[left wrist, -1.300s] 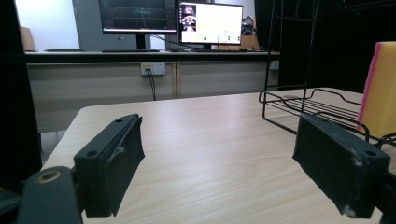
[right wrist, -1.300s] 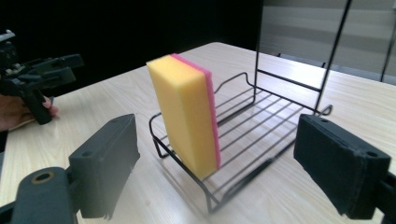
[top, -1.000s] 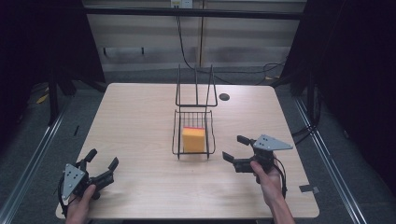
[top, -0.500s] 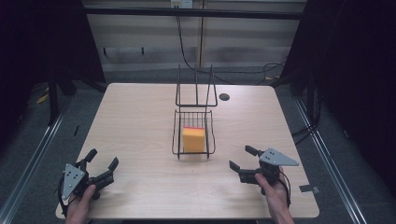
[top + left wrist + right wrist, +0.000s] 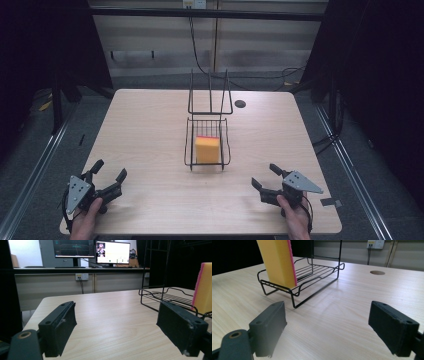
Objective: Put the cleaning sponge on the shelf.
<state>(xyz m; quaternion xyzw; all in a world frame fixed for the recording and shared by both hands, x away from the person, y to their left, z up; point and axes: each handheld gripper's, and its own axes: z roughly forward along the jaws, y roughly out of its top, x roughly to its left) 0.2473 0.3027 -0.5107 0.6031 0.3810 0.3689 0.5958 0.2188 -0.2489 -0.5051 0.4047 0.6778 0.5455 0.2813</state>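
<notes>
In the wire rack mid-table, the yellow sponge stood upright. Left gripper and right gripper sat near the front edge, jaws apart, empty, well clear of it.

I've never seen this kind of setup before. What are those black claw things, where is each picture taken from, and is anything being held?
There is no robot here: a person holds hand-operated tongs, one in each hand. The high view looks down on the light wooden table; the left tongs sit near its bottom left corner, the right tongs near its bottom right. The other two pictures come from cameras riding on each tool, looking out between its own two black jaws. In the middle of the table stands a black wire rack with a yellow sponge with a pink backing upright in it, also seen in the right gripper view. Both tongs are open and hold nothing.
</notes>
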